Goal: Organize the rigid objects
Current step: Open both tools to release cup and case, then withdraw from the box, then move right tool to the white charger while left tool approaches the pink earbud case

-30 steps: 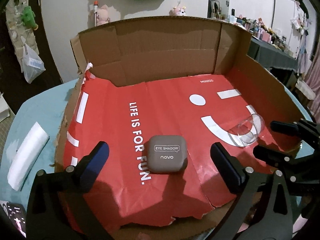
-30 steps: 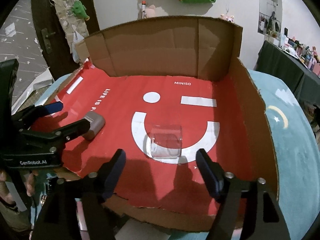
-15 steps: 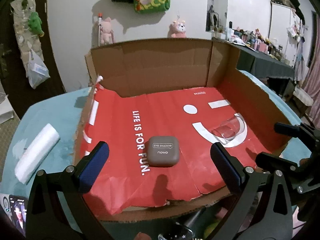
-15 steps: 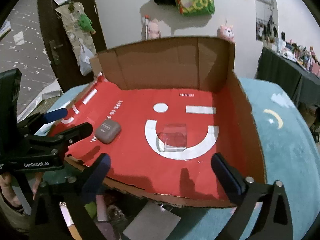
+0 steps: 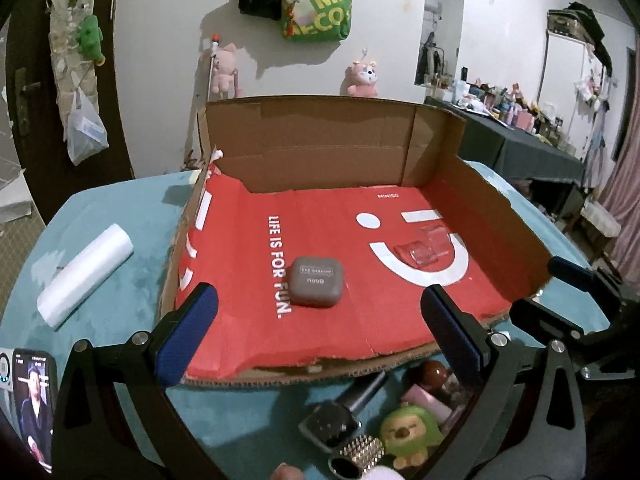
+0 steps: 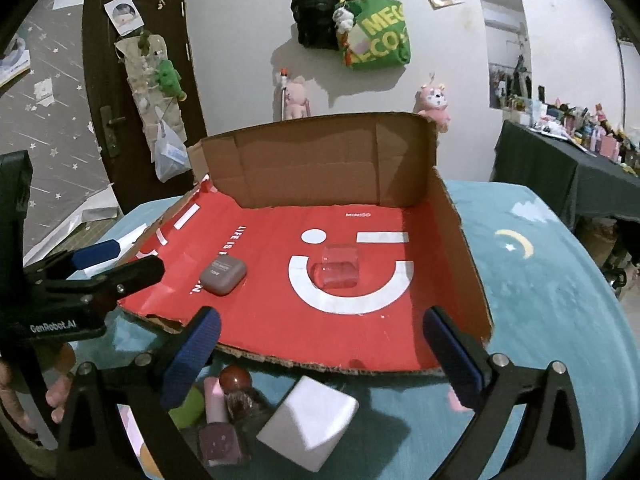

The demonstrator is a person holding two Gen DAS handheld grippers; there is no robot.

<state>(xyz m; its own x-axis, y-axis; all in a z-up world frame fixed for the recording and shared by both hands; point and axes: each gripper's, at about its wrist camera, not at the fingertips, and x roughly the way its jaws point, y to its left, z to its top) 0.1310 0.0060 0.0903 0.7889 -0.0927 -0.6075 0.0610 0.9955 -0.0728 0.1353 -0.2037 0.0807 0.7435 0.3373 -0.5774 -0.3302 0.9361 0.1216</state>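
The cardboard box [image 5: 500, 216] lies ahead of both wide-open, empty grippers, left [image 5: 320, 332] and right [image 6: 320, 344]. Inside, the grey case [image 5: 316, 286] looks light and stiff, best pinched across its sides; the clear block [image 6: 339, 268] looks slippery.

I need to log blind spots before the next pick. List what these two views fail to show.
- Pile of small items, left wrist view: cut off by the bottom edge and the left gripper frame.
- Same pile, right wrist view: the nail polish bottle is partly behind the right gripper finger.
- Clear plastic box: transparent, contents unreadable.
- Phone: cropped at the left edge.
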